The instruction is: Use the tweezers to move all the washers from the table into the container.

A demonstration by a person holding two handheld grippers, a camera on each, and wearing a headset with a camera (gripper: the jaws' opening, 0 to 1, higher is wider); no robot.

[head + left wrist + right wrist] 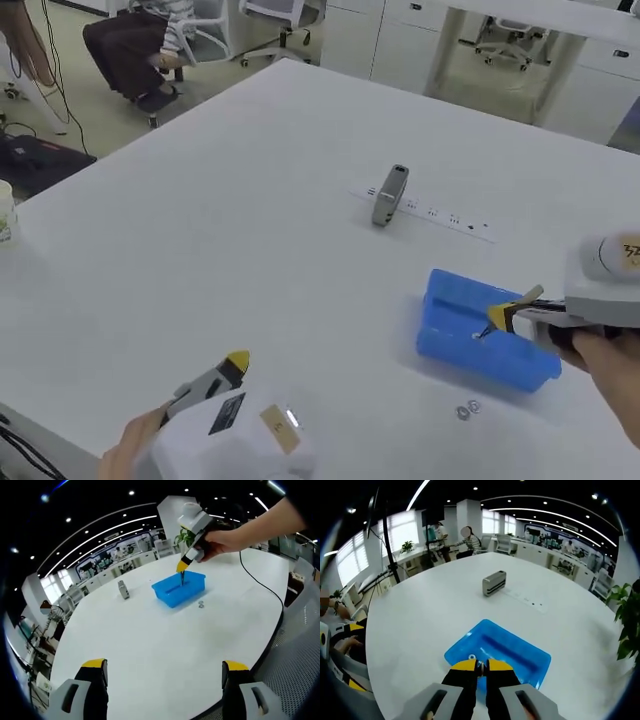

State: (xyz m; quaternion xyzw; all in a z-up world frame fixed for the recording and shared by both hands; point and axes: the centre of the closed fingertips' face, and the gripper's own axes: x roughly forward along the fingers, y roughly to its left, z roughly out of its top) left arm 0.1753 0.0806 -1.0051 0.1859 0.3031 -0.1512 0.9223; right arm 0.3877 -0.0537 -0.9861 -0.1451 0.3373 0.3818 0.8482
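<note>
A blue container point(470, 335) point(179, 589) point(510, 647) sits on the white table point(250, 230). My right gripper point(500, 318) point(480, 667) hovers over it, shut on thin tweezers point(482, 332) point(182, 578) whose tip points down into the container. Whether the tip carries a washer is too small to tell. Two small washers point(467, 409) point(201, 604) lie on the table just in front of the container. My left gripper point(228, 370) point(164, 672) is open near the table's front edge, far from the container, with nothing between its fingers.
A grey metal box point(389, 194) point(494, 583) stands on a white power strip point(440, 214) behind the container. A cup point(5, 212) stands at the table's left edge. Office chairs and a seated person are beyond the far corner.
</note>
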